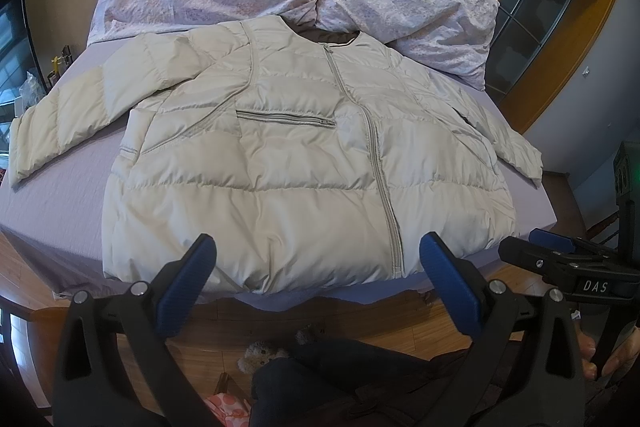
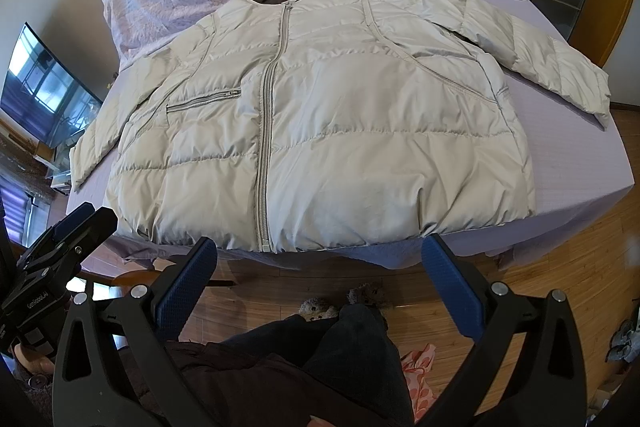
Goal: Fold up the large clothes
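I hold the left gripper point(image 1: 316, 259) and right gripper point(image 2: 320, 263) with fingers apart, empty, short of the bed point(image 1: 60, 187), since the jacket point(image 1: 280, 163) lies flat mid-frame, zipped, ready for folding.

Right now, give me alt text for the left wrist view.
A beige puffer jacket lies flat, zipped and face up on a lavender-sheeted bed, sleeves spread. The open left hand-held gripper hovers at its hem; the right hand-held gripper shows at right.
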Demonstrator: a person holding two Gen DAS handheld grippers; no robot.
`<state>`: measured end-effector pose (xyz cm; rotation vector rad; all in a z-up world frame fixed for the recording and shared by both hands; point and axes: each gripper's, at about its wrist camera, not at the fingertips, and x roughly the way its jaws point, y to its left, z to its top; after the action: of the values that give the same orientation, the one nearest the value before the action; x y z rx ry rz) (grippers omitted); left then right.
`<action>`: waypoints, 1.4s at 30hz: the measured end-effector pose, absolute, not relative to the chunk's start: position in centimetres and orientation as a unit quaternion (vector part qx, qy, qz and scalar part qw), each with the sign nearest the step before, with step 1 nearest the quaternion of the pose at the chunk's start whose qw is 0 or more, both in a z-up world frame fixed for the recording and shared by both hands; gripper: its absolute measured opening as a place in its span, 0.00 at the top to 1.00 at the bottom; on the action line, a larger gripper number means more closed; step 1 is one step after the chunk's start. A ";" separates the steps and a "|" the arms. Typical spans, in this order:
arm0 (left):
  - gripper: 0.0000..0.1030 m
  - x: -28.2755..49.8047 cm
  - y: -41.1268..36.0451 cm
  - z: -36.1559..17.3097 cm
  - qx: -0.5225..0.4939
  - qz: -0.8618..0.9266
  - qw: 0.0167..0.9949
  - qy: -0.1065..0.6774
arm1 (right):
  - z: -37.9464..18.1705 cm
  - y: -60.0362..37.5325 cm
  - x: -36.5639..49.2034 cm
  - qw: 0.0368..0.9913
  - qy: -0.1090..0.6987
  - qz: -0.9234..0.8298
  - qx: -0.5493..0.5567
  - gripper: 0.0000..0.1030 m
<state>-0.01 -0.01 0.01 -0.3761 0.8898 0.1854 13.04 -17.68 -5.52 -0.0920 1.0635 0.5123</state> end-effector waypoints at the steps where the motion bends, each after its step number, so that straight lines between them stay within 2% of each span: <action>1: 0.02 0.0 0.0 0.0 -0.181 0.089 0.881 0.427 | -5.5 -17.7 13.0 0.830 0.501 0.242 -0.043 0.01; 35: 0.02 0.0 0.0 0.0 -0.181 0.089 0.881 0.428 | -5.7 -17.4 13.9 0.828 0.505 0.240 -0.040 0.01; 38: 0.02 0.2 0.1 -0.1 -0.178 0.089 0.879 0.433 | -5.9 -18.0 14.7 0.829 0.509 0.233 -0.019 0.01; 42: 0.02 1.1 0.7 -0.6 -0.172 0.099 0.874 0.444 | -6.6 -20.3 18.0 0.817 0.528 0.221 0.071 0.01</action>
<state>1.11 0.68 -0.63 -0.3599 0.9277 0.2069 18.02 -20.33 -6.62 0.1520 1.1248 0.4712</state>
